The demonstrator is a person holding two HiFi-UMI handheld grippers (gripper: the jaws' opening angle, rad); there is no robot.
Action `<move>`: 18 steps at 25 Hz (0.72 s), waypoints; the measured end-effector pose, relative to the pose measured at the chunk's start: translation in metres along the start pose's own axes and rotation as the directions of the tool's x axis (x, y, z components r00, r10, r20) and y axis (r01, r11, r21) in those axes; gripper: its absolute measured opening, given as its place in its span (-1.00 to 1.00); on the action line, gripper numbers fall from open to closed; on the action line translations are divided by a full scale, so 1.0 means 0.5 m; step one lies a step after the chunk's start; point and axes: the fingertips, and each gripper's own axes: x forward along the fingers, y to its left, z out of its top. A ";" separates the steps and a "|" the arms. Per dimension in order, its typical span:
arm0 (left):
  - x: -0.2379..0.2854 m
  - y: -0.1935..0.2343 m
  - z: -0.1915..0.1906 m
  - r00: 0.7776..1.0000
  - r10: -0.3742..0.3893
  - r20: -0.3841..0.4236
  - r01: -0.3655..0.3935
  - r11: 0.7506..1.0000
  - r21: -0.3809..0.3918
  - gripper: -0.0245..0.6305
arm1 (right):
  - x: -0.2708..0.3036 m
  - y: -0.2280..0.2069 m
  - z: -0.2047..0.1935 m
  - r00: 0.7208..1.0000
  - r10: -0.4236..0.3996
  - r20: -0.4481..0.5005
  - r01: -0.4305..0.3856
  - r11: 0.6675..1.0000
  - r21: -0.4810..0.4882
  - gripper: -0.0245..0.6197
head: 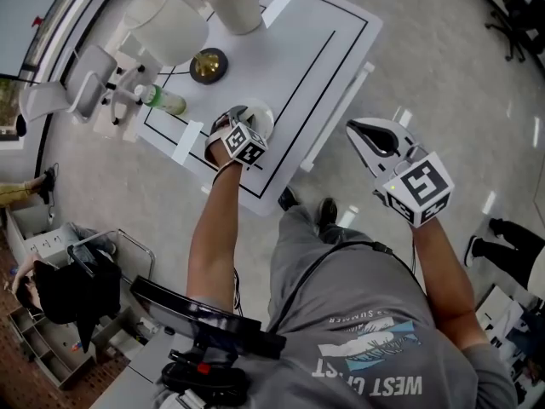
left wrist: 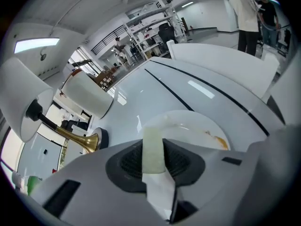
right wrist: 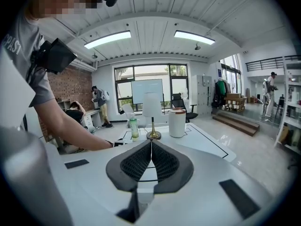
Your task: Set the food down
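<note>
food, a pale flat strip (left wrist: 153,147), stands pinched between the pads of the left hand-held gripper (head: 249,130), whose jaws are part-way closed on it. just beyond and below the strip lies a white plate (left wrist: 197,126) with an orange smear near its rim; whether the strip touches the plate cannot be told. the right hand-held gripper (right wrist: 150,147) has its jaws pressed together with nothing between them, and it hangs off the tabletop's edge over the floor, well apart from the food.

the tabletop (head: 315,49) is white with black lines. farther along it stand a lamp with a brass base (head: 209,65) and white shade, a white canister with a brown lid (head: 232,0), and a green bottle (head: 162,100). the floor (head: 443,75) is pale, glossy grey. the room is an open workspace with a brick wall, tall windows, long ceiling lights and a few people standing well off.
</note>
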 end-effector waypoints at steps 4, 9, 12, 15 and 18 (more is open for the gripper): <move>0.005 0.002 -0.002 0.999 0.032 -0.019 -0.031 0.997 0.069 -0.62 | -0.004 -0.006 -0.008 1.000 -0.003 -0.005 0.003 1.000 0.005 -0.90; 0.006 -0.001 -0.003 0.997 0.062 -0.044 -0.054 0.985 0.164 -0.62 | -0.013 -0.008 -0.012 1.000 -0.005 -0.006 0.005 1.000 0.011 -0.90; 0.003 -0.007 -0.004 0.997 0.061 -0.050 -0.051 0.983 0.176 -0.62 | -0.016 -0.008 -0.015 1.000 -0.005 -0.005 0.005 1.000 0.014 -0.90; 0.003 -0.015 -0.007 0.998 0.039 -0.058 -0.029 0.986 0.164 -0.62 | -0.017 -0.007 -0.017 1.000 -0.002 -0.005 0.002 1.000 0.014 -0.90; -0.002 -0.020 -0.009 0.998 0.019 -0.064 -0.009 0.989 0.148 -0.62 | -0.019 -0.004 -0.017 1.000 0.002 -0.005 -0.002 1.000 0.015 -0.90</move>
